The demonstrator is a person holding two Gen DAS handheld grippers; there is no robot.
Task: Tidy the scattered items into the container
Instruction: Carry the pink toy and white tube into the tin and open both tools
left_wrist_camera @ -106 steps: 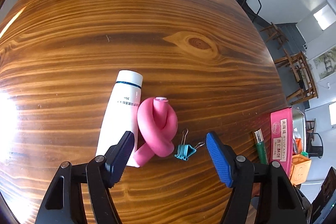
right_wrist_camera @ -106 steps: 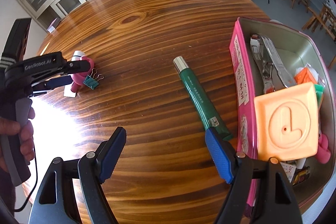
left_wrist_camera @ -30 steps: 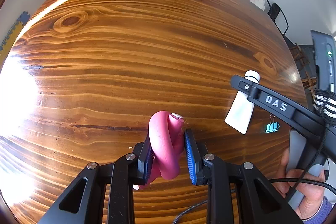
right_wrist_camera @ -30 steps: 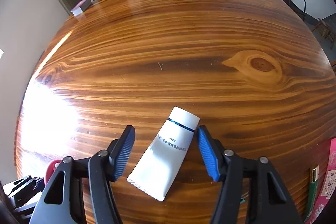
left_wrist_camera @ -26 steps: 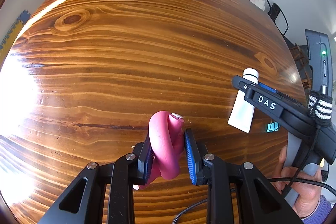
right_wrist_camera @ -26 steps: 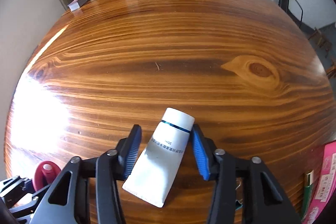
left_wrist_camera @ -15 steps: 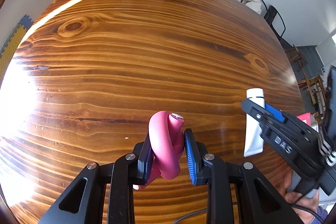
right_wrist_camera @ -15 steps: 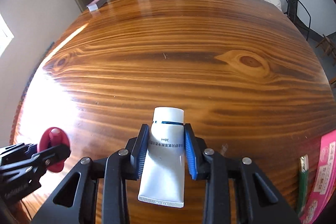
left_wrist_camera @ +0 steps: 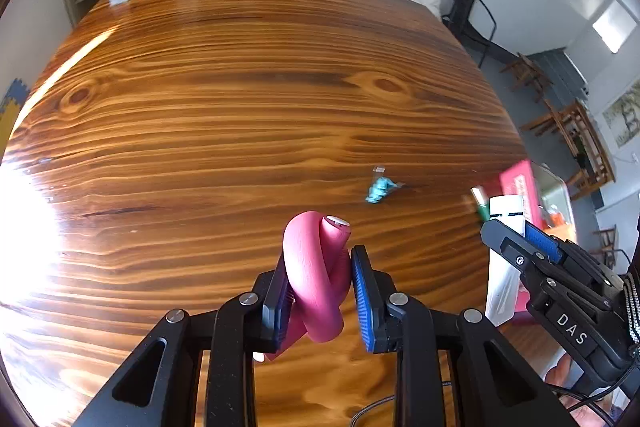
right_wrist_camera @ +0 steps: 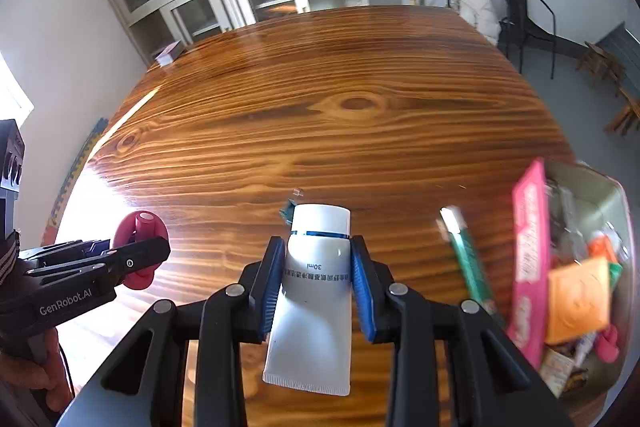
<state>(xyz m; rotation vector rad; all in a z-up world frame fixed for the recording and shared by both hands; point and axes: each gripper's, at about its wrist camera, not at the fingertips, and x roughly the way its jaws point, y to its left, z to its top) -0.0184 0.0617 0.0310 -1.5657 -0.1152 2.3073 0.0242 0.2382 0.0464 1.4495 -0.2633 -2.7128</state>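
Right now both of the person's tools are lifted above the wooden tabletop [left_wrist_camera: 240, 115], each with something in it. The left hand-held gripper [left_wrist_camera: 318, 291] has its blue pads closed tight on a knotted pink foam tube [left_wrist_camera: 314, 267], one pad on each flank of the knot. The tube's capped end points up and away from the pads, and the knot bulges out between them.

Further right, the right hand-held gripper [right_wrist_camera: 317, 287] is clamped on a white squeeze tube [right_wrist_camera: 314, 291]. Its jaws have just been closing and now press the tube's body from both sides. The tube's long axis runs along the fingers, white cap pointing forward and away, flat crimped end hanging back toward the handle.

On the tabletop, one small teal binder clip [left_wrist_camera: 380, 189] lies loose, and one green tube [right_wrist_camera: 468, 263] lies just left of the container, its silver cap pointing away across the wood. The picture there is blurred.

At the far right stands one pink-walled container [right_wrist_camera: 530, 267], open at the top, with an orange square block [right_wrist_camera: 578, 301] and several other small items inside that I cannot count.
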